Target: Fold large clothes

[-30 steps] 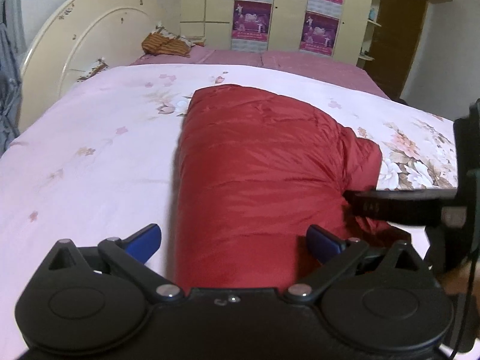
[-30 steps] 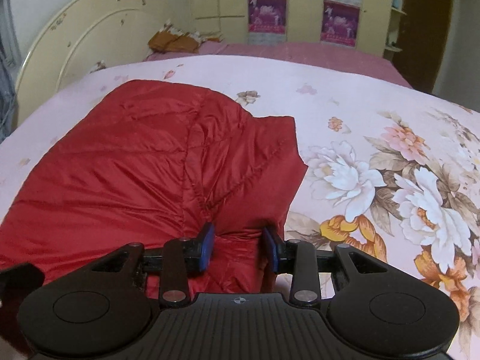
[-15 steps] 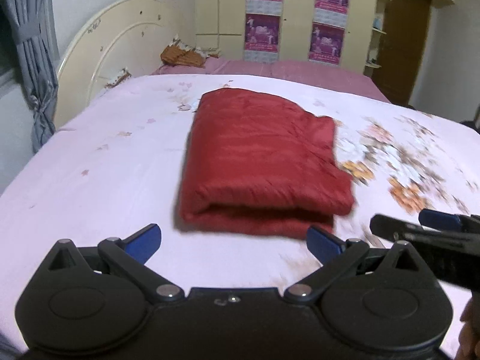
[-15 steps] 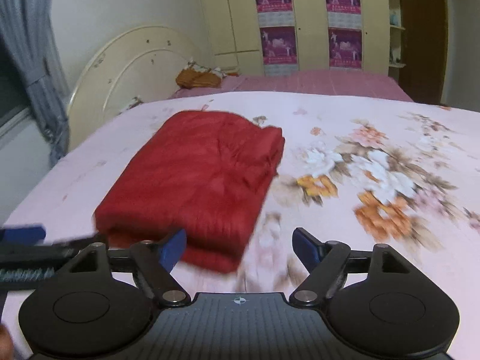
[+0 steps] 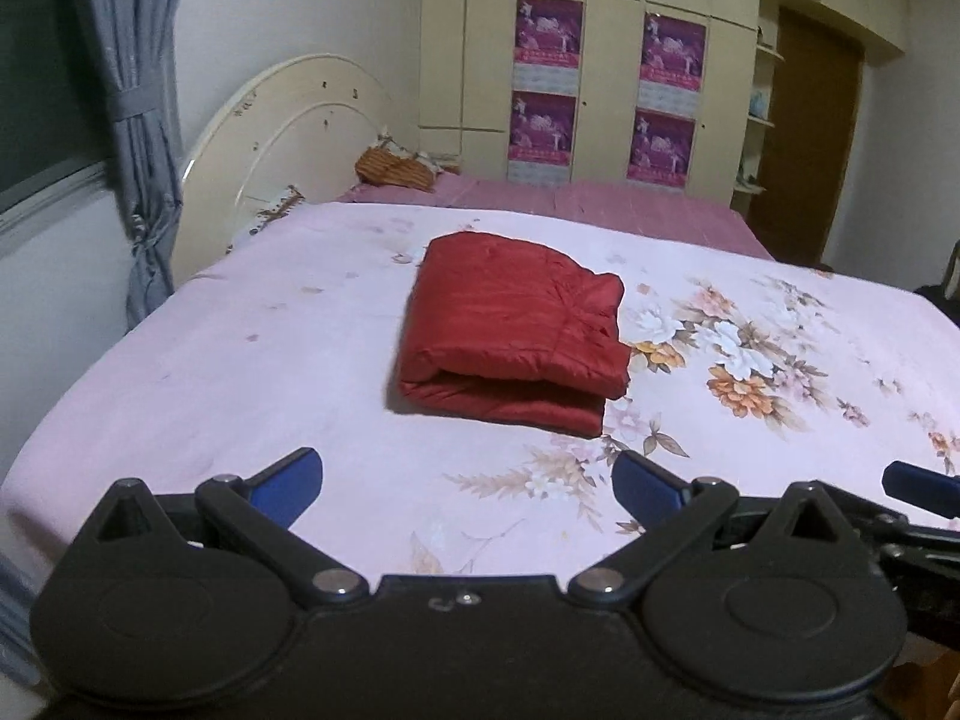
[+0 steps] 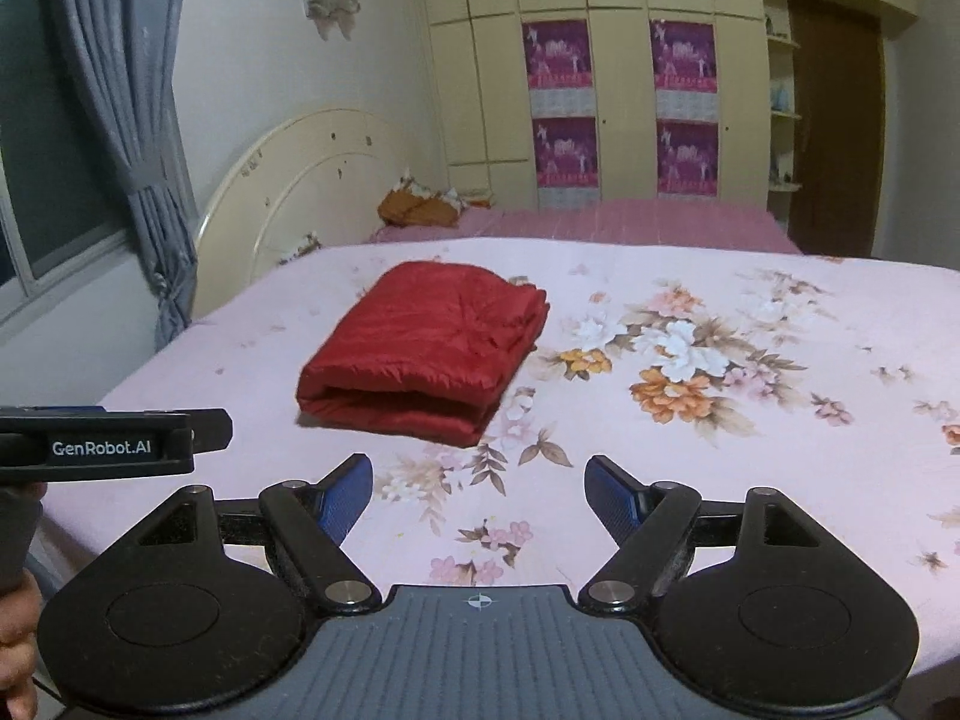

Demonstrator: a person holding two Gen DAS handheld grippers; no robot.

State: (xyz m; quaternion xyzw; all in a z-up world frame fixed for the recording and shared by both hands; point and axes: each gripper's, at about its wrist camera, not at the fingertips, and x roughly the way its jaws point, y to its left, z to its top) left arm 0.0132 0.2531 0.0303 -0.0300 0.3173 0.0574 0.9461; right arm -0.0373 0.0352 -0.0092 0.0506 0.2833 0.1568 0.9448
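Bedspread (image 5: 252, 372) holds the folded red jacket (image 5: 510, 336) w/ both grippers, left (image 5: 468, 483) & right (image 6: 478, 495), released & empty, so I'd just check edges are square, no re-grab.

1. Left wrist view: sits behind the left tool (image 5: 468, 480), low over the near edge of the bed (image 5: 240, 360), facing along it toward the headboard (image 5: 288, 120) and wardrobe (image 5: 606, 90).
2. Right wrist view: sits behind the right tool (image 6: 479, 495), just beside the left, facing the same way, slightly higher.
3. Shared: red folded garment (image 5: 510, 330) (image 6: 426, 342) mid-bed, well ahead of both; floral sheet, headboard, wardrobe.
4. Each view catches the other tool at its edge.
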